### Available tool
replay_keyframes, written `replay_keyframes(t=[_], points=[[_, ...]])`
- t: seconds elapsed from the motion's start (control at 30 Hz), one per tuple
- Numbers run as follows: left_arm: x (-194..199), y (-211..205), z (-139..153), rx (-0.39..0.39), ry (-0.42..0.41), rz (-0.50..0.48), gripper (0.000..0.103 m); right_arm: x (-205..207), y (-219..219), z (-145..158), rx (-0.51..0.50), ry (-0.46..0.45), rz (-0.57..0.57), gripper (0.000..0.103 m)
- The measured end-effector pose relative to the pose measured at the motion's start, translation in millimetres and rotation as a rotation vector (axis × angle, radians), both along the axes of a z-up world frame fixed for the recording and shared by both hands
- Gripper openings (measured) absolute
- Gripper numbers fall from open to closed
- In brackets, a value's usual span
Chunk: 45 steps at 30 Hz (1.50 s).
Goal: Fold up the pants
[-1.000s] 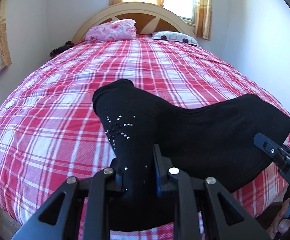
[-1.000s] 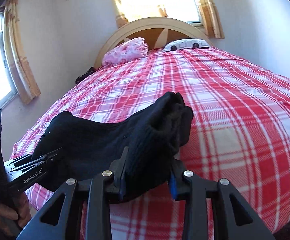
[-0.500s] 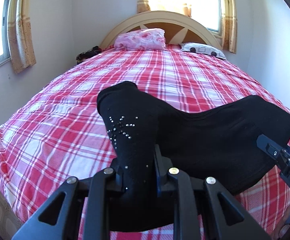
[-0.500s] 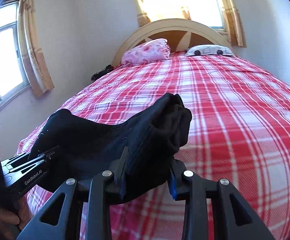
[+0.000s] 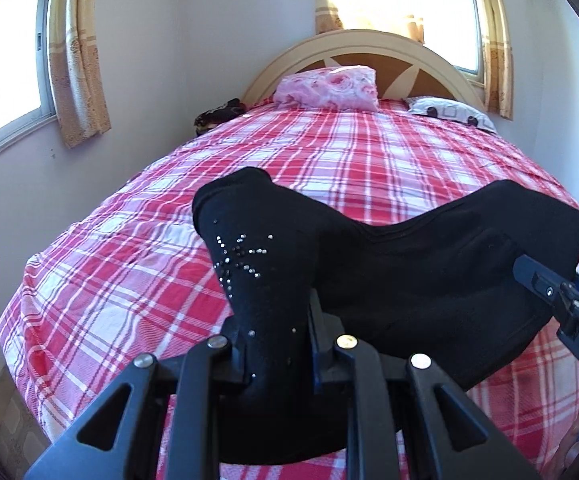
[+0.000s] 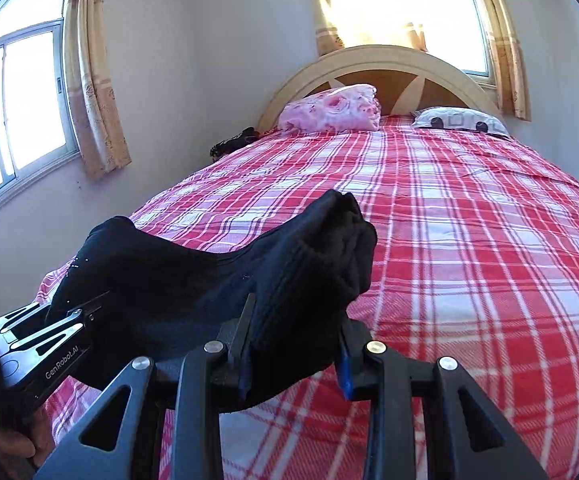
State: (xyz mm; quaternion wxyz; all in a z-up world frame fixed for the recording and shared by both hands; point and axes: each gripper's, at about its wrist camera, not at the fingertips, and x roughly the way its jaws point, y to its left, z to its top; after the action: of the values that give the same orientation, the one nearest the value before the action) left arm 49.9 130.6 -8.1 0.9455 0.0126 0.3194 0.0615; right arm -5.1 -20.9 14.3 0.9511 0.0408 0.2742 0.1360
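The pants (image 5: 409, 264) are soft black cloth, not shiny, with little sparkly studs (image 5: 241, 256) on 1 part, and a ribbed knit end (image 6: 313, 276). The bed cover (image 6: 469, 240) is woven checked cloth. The headboard (image 6: 373, 68) looks like smooth painted wood. Each claw (image 5: 277, 340) is dull black plastic with shiny metal screws (image 6: 374, 347)

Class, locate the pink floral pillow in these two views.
In both views the pink floral pillow lies at the far end of the bed, against the headboard, left of the grey patterned pillow.

Plaid bed (image 5: 369, 168), pink pillow (image 5: 329, 88)
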Motion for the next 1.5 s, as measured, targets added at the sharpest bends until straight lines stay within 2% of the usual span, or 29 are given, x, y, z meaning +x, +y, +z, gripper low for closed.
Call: replay_keyframes(t=[0.37,0.63,0.83,0.97,1.03,1.13,1.2,1.23,1.3,1.4,1.43,1.5], points=[[21,19,-28,0.052,0.035,0.077,0.021,47,33,-40,0.037,0.084,0.027,0.034],[26,21,-46,0.074,0.085,0.090,0.021,63,32,-65,0.043,0.138,0.023,0.034],[30,22,-54,0.096,0.119,0.082,0.021,68,32,-72,0.046,0.175,0.031,0.034],[31,25,-57,0.090,0.134,0.076,0.025,80,22,-83,0.121,0.259,0.046,0.037],[30,24,-58,0.106,0.132,0.073,0.026,84,15,-89,0.168,0.291,0.048,0.045],[29,24,-60,0.129,0.131,0.070,0.032,88,9,-94,0.217,0.314,0.051,0.047],[27,26,-59,0.150,0.128,0.090,0.049,88,10,-94,0.218,0.314,0.056,0.050],[26,28,-58,0.158,0.127,0.102,0.055,87,10,-95,0.216,0.314,0.056,0.051],[21,34,-56,0.177,0.119,0.131,0.079,86,10,-94,0.219,0.316,0.060,0.054],[14,45,-54,0.187,0.114,0.154,0.091,80,5,-91,0.221,0.317,0.036,0.062],[12,46,-54,0.185,0.114,0.153,0.091,75,4,-88,0.196,0.312,0.009,0.067],[10,49,-55,0.183,0.113,0.152,0.093,65,2,-83,0.158,0.279,-0.030,0.070]])
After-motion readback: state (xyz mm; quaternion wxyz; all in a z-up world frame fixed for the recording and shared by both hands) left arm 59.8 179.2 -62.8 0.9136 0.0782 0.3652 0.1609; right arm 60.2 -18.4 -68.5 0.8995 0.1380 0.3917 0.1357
